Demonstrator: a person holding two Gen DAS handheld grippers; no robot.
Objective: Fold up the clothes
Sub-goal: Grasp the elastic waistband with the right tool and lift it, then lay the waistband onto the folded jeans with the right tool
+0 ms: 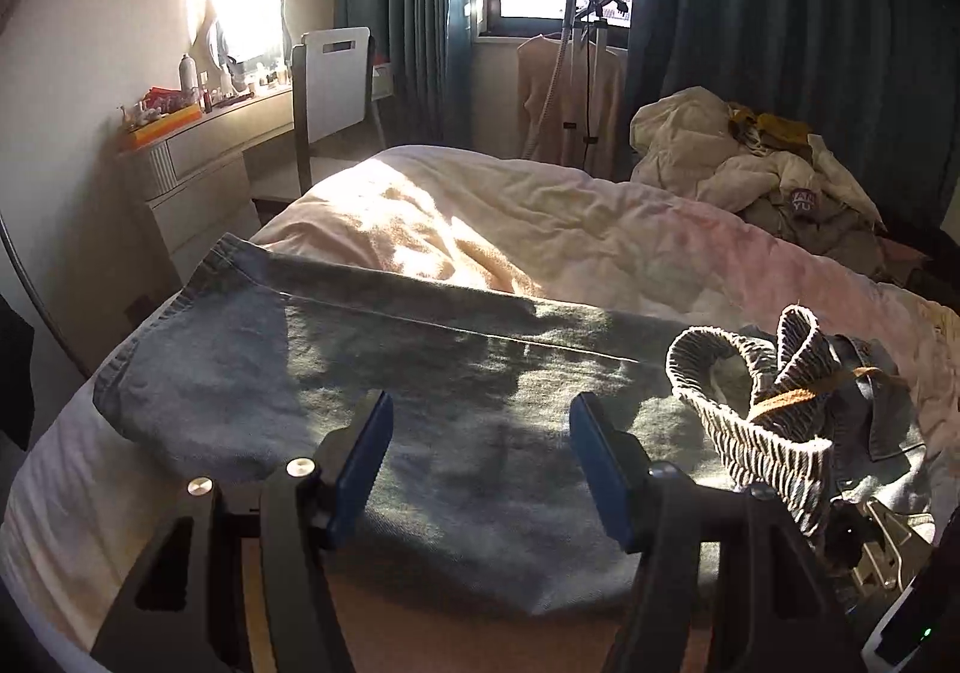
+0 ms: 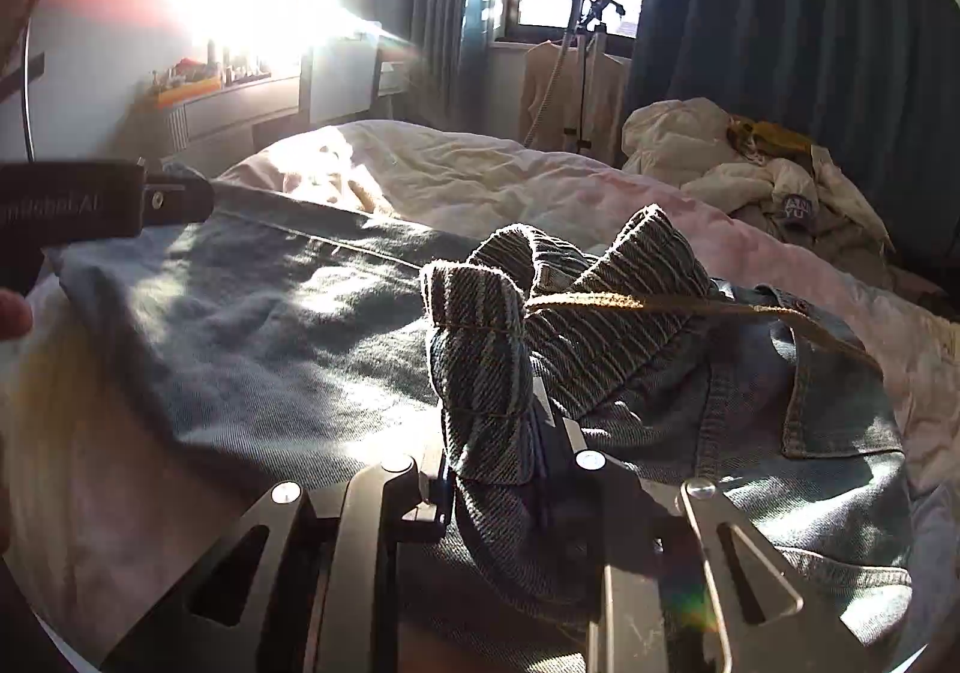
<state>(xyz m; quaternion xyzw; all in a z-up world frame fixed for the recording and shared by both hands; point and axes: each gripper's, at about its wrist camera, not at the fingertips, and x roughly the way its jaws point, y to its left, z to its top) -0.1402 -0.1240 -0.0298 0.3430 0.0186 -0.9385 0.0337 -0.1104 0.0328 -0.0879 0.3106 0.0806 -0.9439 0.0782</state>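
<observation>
A pair of blue jeans [image 1: 336, 385] lies flat across the near part of the bed, legs toward the left. My left gripper [image 1: 480, 421] is open and empty, hovering just above the middle of the jeans. My right gripper [image 2: 510, 433] is shut on the jeans' waistband [image 2: 480, 361], bunched and lifted, its striped inner side showing; it also shows in the left wrist view [image 1: 756, 433]. A brown cord [image 2: 690, 307] runs from the waistband to the right. The left gripper's body [image 2: 102, 205] shows at the left of the right wrist view.
The bed [image 1: 540, 217] has a rumpled cream cover. A pile of pale clothes [image 1: 750, 162] lies at its far right. A dressing table [image 1: 198, 144] and white chair [image 1: 336, 84] stand at left. A garment steamer [image 1: 582, 72] with a hanging top stands by the window.
</observation>
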